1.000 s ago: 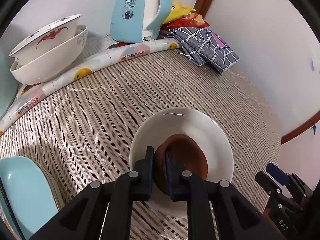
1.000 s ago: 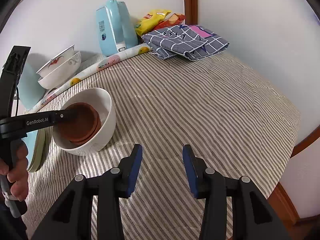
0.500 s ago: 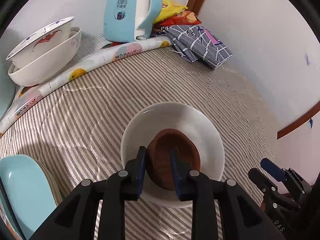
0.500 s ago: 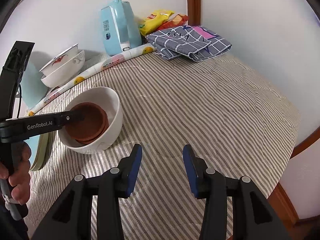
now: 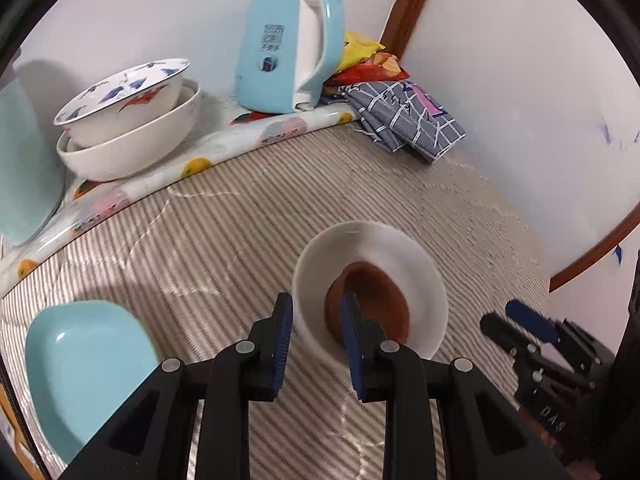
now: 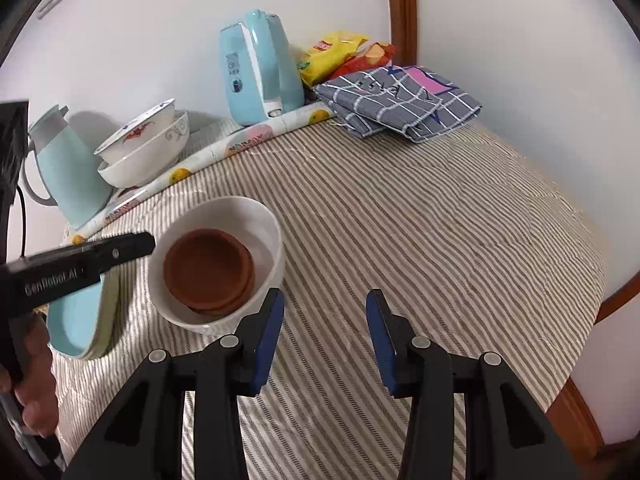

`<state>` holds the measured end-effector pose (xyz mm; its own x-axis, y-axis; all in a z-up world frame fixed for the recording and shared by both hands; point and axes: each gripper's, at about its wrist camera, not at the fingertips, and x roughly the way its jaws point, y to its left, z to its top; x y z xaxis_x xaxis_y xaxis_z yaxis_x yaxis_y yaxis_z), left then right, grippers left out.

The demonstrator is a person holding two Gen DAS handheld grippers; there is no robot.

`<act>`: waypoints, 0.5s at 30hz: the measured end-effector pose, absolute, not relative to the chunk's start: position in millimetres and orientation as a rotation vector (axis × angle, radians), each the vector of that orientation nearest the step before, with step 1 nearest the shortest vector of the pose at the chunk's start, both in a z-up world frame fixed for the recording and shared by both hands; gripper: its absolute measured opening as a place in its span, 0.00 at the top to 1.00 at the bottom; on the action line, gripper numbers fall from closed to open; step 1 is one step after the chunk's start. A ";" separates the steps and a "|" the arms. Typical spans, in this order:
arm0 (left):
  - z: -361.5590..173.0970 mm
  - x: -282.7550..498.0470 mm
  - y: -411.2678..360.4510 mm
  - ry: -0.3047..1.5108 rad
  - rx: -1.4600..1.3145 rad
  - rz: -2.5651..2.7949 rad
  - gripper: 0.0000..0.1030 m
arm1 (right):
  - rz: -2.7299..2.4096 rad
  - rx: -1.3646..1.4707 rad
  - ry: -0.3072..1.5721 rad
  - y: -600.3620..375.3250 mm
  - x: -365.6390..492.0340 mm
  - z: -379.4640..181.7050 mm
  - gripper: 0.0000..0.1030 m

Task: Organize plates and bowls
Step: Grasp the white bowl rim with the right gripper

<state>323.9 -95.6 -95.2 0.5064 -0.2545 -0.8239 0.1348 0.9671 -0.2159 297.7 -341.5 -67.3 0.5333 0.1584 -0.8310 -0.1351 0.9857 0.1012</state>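
Blue plate (image 5: 84, 364): near left on striped surface (image 6: 420, 216).
Left hand-held gripper (image 5: 316, 334): jaws parted, empty, at white bowl's near rim.
White bowl (image 6: 266, 236): centre-left, brown dishes (image 6: 208, 270) nested inside.
Right hand-held gripper (image 6: 324, 334): wide open, empty.

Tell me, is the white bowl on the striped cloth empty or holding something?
Holding something. The white bowl has brown dishes nested inside, seemingly two stacked; the open left gripper grips neither.

Soft even indoor light, mild shadows, fisheye-bent dark edges, slight motion blur
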 end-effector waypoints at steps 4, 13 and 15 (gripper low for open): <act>-95.6 320.3 -86.5 1.005 -0.136 -0.214 0.77 | 0.192 -0.001 0.966 -328.9 299.4 -62.6 0.55; -108.4 329.9 -85.6 1.038 -0.179 -0.262 0.77 | 0.214 0.002 1.001 -316.1 319.5 -68.4 0.49; -114.1 335.2 -86.9 1.059 -0.177 -0.254 0.77 | 0.216 -0.005 1.004 -314.2 323.6 -71.7 0.49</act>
<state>335.2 -86.9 -114.1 0.4648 -0.2900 -0.8366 0.1208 0.9568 -0.2645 323.6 -314.2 -71.7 0.5175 0.1779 -0.8370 -0.1821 0.9786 0.0954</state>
